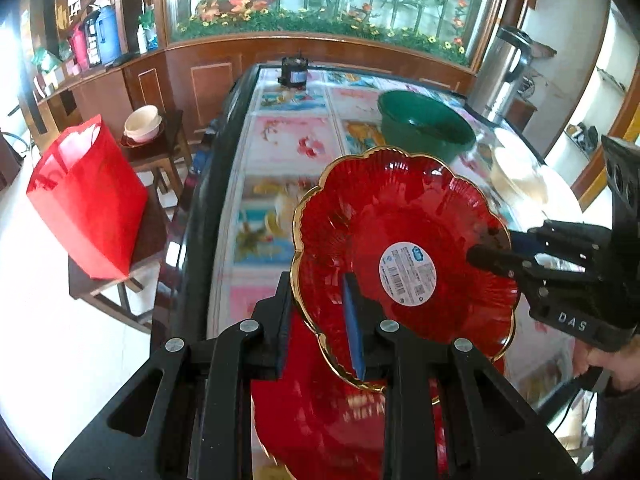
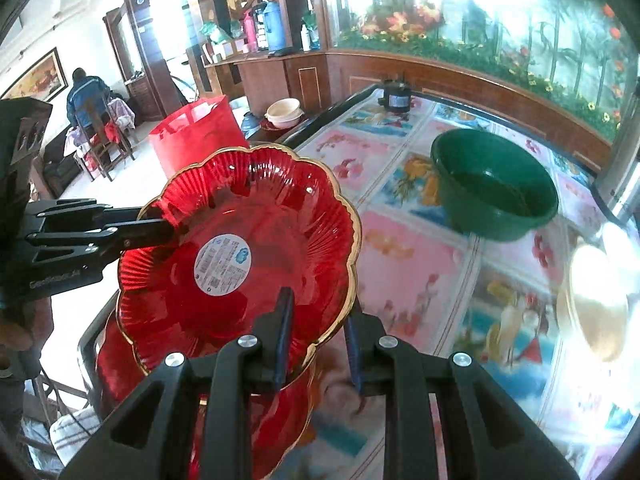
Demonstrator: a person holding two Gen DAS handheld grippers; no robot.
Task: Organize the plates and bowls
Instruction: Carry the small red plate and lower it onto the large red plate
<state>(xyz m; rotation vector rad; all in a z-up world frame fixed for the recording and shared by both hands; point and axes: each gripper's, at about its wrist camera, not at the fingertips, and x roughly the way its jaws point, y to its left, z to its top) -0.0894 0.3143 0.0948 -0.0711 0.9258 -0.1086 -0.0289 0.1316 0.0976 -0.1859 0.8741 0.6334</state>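
A red glass plate (image 1: 400,216) (image 2: 260,208) with a scalloped gold rim and a white sticker hangs tilted above the flowered table (image 1: 280,148) (image 2: 416,264). Both grippers hold it by opposite edges. My left gripper (image 1: 320,328) is shut on its near rim in the left wrist view, and shows at the plate's left edge (image 2: 160,228) in the right wrist view. My right gripper (image 2: 320,344) is shut on the rim too, and reaches in from the right (image 1: 492,256) in the left wrist view. Under the lifted plate lies another red plate (image 1: 312,412) (image 2: 120,376).
A green basin (image 1: 424,124) (image 2: 492,184) stands further back on the table, with a pale dish (image 1: 516,176) (image 2: 596,304) at the right edge. A small black device (image 1: 294,72) sits at the far end. Left of the table are a red bag (image 1: 84,200) and stacked bowls (image 1: 142,122) on stools.
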